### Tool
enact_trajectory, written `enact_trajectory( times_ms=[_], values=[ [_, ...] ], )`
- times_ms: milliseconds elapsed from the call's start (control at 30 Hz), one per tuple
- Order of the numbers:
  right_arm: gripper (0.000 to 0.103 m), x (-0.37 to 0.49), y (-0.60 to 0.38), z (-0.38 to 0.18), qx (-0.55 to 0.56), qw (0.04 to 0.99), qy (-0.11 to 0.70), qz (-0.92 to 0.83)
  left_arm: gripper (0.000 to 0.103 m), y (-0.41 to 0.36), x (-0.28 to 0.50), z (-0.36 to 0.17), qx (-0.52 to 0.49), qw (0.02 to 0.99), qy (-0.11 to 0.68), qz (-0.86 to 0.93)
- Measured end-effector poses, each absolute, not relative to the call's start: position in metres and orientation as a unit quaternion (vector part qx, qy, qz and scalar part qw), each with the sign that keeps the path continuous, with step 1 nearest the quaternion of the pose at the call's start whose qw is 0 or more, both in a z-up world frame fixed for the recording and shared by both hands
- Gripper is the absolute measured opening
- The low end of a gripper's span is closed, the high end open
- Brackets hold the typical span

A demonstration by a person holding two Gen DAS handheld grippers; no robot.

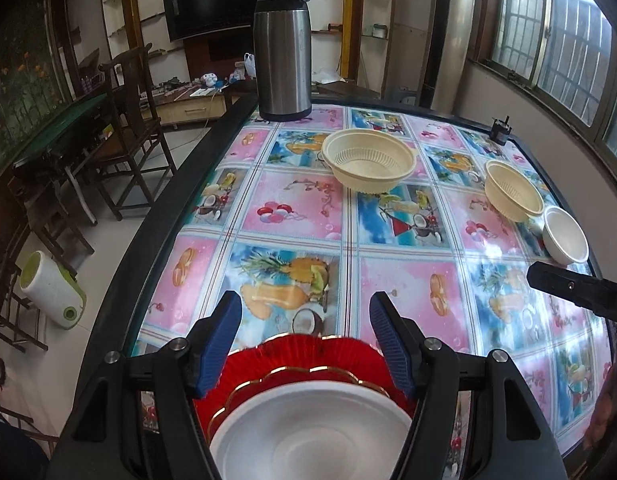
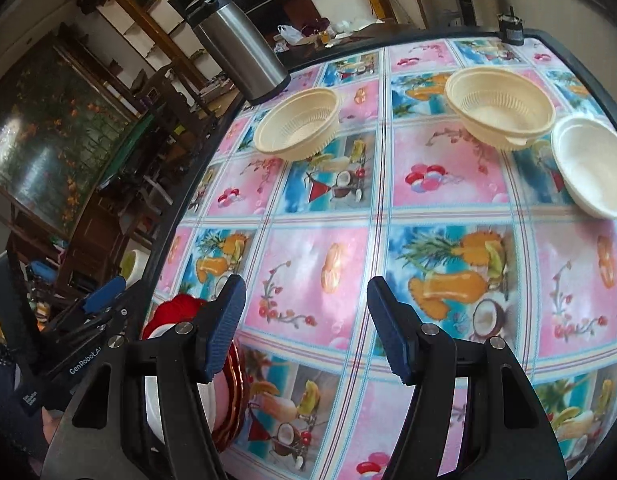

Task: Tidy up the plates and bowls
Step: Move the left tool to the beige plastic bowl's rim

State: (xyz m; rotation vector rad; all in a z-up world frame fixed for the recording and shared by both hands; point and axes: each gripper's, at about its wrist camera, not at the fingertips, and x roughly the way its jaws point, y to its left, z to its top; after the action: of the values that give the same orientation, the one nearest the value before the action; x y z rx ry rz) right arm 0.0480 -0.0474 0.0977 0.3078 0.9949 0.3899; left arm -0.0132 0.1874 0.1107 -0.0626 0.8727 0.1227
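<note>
Tablecloth (image 1: pixel 300 208) first, in my left wrist view: glossy fruit-print squares under everything. My left gripper (image 1: pixel 306 316) has its jaws spread wide with nothing between the pads; just below them a white bowl (image 1: pixel 308 428) sits on a red plate (image 1: pixel 304 350) with a gold-edged rim. Farther off, a cream strainer bowl (image 1: pixel 368 160) stands near the steel thermos (image 1: pixel 282 52); a second strainer bowl (image 1: pixel 512 190) sits toward the right edge, and a small white bowl (image 1: pixel 566 234) just beside it, whether touching I cannot tell. My right gripper (image 1: pixel 576 288) pokes in from the right. Right wrist view: right gripper (image 2: pixel 306 308) is also fully open, empty, over bare cloth; the red plate stack (image 2: pixel 232 392) lies at lower left, partly behind its left finger, with the left gripper (image 2: pixel 104 300) over there. The two strainers (image 2: pixel 298 124) (image 2: pixel 500 106) are well apart. Risks, as I judge them: the light white bowl by the table edge (image 2: pixel 600 80) could be nudged off if I come in from the inside, and on this slick cloth a one-sided pinch may send any bowl skating or tipping instead of lifting.
</note>
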Motion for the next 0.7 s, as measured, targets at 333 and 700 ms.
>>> enact_trajectory(
  times_ms=[333,700],
  values=[
    [0.064,0.085,-0.036,0.109,0.123,0.855,0.469,0.185,0.067,0.191,0.034,0.110,-0.034,0.904,0.422,0.066],
    [0.064,0.147,-0.030,0.095,0.156,0.846,0.469,0.197,0.067,0.202,0.101,0.105,-0.062,0.897,0.430,0.079]
  ],
)
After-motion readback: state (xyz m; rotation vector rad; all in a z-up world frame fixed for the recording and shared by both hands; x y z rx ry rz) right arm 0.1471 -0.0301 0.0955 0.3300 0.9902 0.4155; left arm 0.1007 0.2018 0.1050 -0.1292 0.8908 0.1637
